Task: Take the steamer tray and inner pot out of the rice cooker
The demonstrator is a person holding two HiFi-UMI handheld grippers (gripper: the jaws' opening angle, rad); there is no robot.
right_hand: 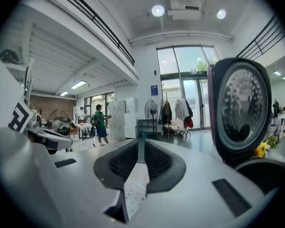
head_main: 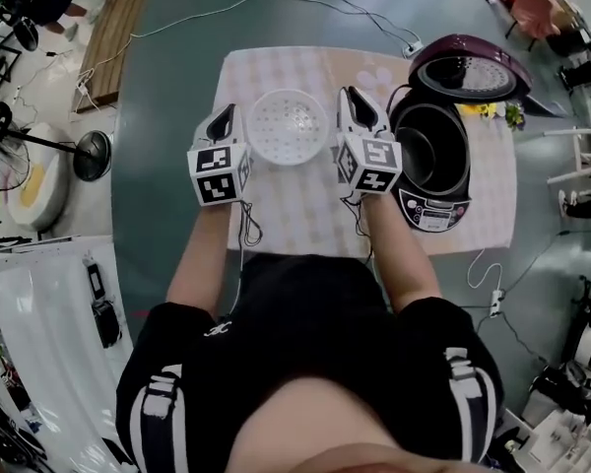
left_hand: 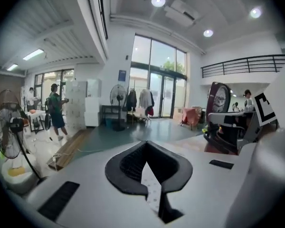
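The left hand-held gripper [left_hand: 146,146] has its jaws pressed fully together with nothing between them. The right hand-held gripper [right_hand: 138,145] is almost closed, a thin slit left between its pads, and it holds nothing either. Both are held up above the tabletop [head_main: 276,220], which is covered by a pale checked cloth.

Between the two, lying on that cloth and touching neither, is the white round perforated plastic steamer tray [head_main: 288,126]. It sits upright and looks empty. So the first half of the task appears done: the tray is out and set down just left of the cooker.

The dark purple rice cooker [head_main: 435,203] stands at the right of the tabletop with its domed lid [head_main: 473,72] swung fully open. Inside it the dark round inner pot [head_main: 428,148] seems still seated in the body, with nothing visible in it. Lifting that pot out is what remains, and the right hand-held gripper is the nearer one to it.
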